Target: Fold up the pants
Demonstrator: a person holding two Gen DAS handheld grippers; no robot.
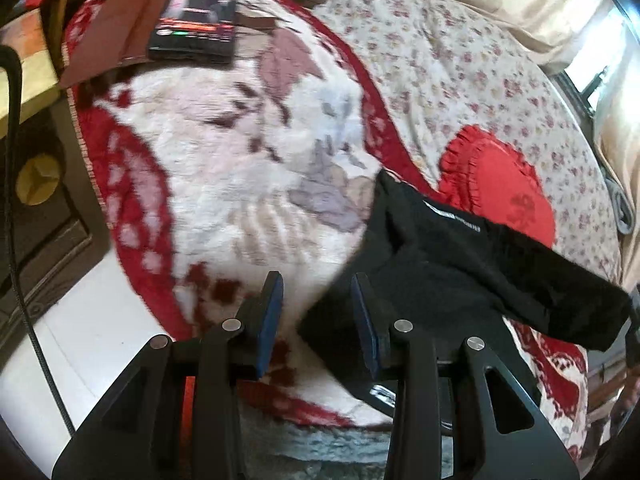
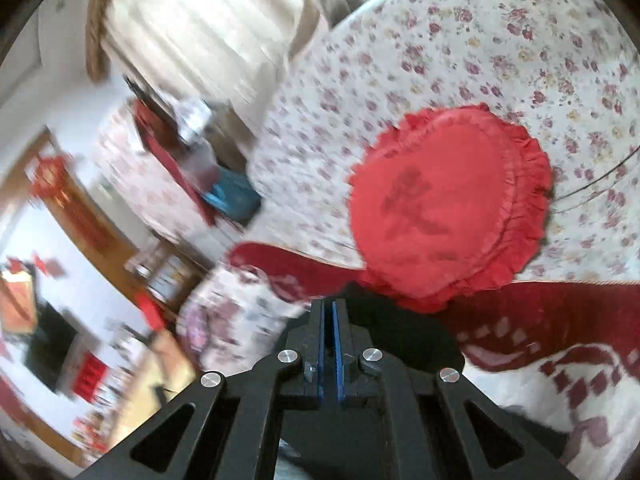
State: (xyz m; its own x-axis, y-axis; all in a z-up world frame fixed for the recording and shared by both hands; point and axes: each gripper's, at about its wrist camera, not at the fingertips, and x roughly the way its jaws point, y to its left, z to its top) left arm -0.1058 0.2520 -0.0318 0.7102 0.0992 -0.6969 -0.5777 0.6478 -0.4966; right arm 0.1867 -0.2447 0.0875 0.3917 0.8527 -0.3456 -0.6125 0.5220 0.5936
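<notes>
A bed fills the space ahead of the grippers, covered by a floral sheet (image 1: 460, 80) and a red-and-white plush blanket (image 1: 224, 160). Cream curtains (image 2: 192, 28) hang beyond it, glowing with daylight from a window (image 1: 596, 84). Down to the left lies pale floor (image 1: 80, 340), beside a dark wooden cabinet (image 1: 44, 216).

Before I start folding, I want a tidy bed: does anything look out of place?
Yes. A phone with its screen lit lies on the red-and-white blanket, and the black pants are bunched, partly covering the red heart cushion.
</notes>
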